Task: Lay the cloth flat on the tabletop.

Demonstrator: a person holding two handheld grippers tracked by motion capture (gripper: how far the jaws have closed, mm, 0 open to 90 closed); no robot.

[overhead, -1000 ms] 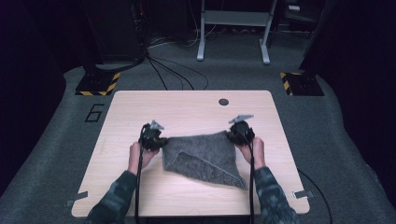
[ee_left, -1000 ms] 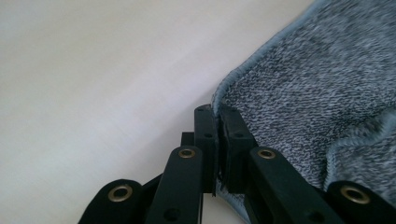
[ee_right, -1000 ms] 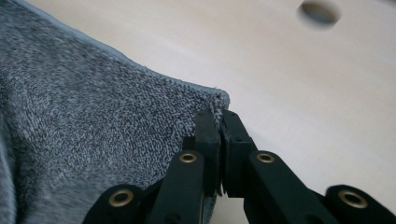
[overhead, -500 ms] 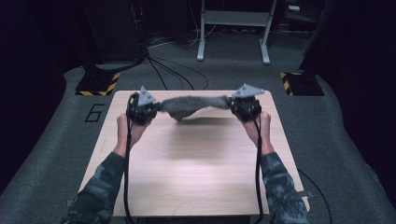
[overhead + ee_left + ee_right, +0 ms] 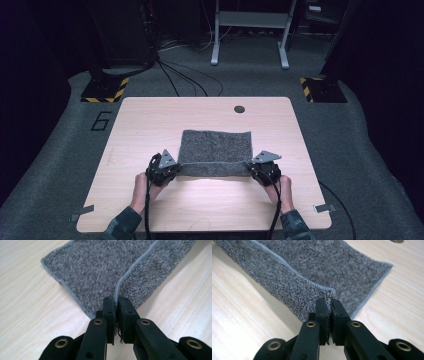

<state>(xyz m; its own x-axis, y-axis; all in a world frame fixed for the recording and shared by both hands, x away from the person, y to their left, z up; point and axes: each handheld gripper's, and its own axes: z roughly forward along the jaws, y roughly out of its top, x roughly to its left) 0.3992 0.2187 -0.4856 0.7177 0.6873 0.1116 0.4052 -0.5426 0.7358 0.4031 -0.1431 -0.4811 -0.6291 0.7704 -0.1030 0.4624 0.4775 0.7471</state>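
A grey fleecy cloth (image 5: 215,150) lies spread on the wooden table (image 5: 150,120), its far part flat and its near edge lifted slightly. My left gripper (image 5: 175,167) is shut on the cloth's near left corner. In the left gripper view the cloth (image 5: 100,272) has its hemmed edge pinched at that gripper (image 5: 116,302). My right gripper (image 5: 252,169) is shut on the near right corner. The right gripper view shows the cloth (image 5: 324,267) pinched at that gripper (image 5: 329,303). The near edge is stretched taut between both.
A dark round cable hole (image 5: 239,109) sits near the table's far edge. Black cables (image 5: 185,80) cross the grey carpet behind the table, beside yellow-black striped feet (image 5: 105,90) and a metal frame (image 5: 250,30). Bare wood lies in front of the cloth.
Both grippers swung the cloth up to the far side of the table, then drew back toward the near edge. The cloth now lies spread flat instead of bunched.
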